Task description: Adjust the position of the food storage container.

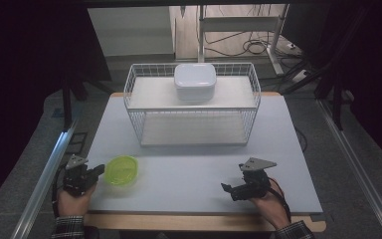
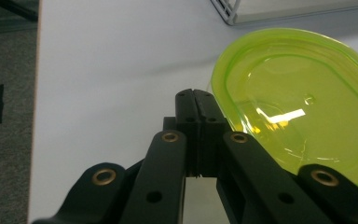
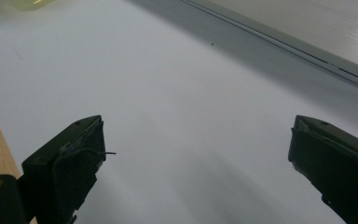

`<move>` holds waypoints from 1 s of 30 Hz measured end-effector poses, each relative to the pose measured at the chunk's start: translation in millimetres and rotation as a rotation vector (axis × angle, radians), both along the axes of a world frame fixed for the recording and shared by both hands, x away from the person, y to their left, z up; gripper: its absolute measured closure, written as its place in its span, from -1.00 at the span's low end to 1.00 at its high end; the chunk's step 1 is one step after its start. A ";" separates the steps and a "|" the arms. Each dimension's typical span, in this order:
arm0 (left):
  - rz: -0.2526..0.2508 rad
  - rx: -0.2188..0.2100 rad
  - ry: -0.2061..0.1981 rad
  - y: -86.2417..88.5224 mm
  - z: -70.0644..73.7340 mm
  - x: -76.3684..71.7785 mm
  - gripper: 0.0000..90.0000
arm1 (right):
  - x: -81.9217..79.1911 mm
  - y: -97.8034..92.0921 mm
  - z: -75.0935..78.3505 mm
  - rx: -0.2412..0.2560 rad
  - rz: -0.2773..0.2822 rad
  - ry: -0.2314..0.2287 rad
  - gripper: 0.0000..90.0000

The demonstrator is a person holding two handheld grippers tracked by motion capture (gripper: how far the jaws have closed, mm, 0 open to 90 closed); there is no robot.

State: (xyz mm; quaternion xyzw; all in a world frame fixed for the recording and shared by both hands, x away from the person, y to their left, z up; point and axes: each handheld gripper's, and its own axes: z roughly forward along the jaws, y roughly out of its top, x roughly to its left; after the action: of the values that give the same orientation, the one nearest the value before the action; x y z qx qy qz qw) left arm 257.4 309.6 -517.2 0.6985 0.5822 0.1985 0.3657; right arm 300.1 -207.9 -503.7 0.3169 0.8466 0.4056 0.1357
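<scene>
At the bottom left of the high view we are holding the left hand-held gripper (image 1: 98, 171) low over the table (image 1: 194, 169), its jaws pressed fully together with nothing between them. In the left gripper view its tip (image 2: 194, 94) is sitting just beside the left rim of the green plastic container (image 2: 303, 112), and we cannot tell whether the two are touching. That translucent lime-green container (image 1: 121, 170) is resting on the table at the lower left of the high view, immediately right of the left hand-held gripper.

At the bottom right of the high view we are holding the right hand-held gripper (image 1: 227, 187) near the table's front edge, well apart from the container. In the right gripper view its jaws are standing wide open (image 3: 196, 154) over bare table, gripping nothing.

Farther back, in the upper middle of the high view, a white wire rack (image 1: 135, 102) is standing on the table, and a white lidded box (image 1: 194, 80) is sitting on its top shelf.
</scene>
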 end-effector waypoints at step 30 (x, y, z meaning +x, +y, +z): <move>-0.159 -0.042 0.050 -45.0 -7.8 9.2 1.00 | -0.2 5.7 -4.6 -0.026 0.019 0.015 -0.90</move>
State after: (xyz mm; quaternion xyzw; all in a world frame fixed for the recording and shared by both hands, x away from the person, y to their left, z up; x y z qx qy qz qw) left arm 266.6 264.6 -525.0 0.7394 0.5379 0.1391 0.3803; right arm 299.9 -202.2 -508.3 0.3101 0.8557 0.3935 0.1298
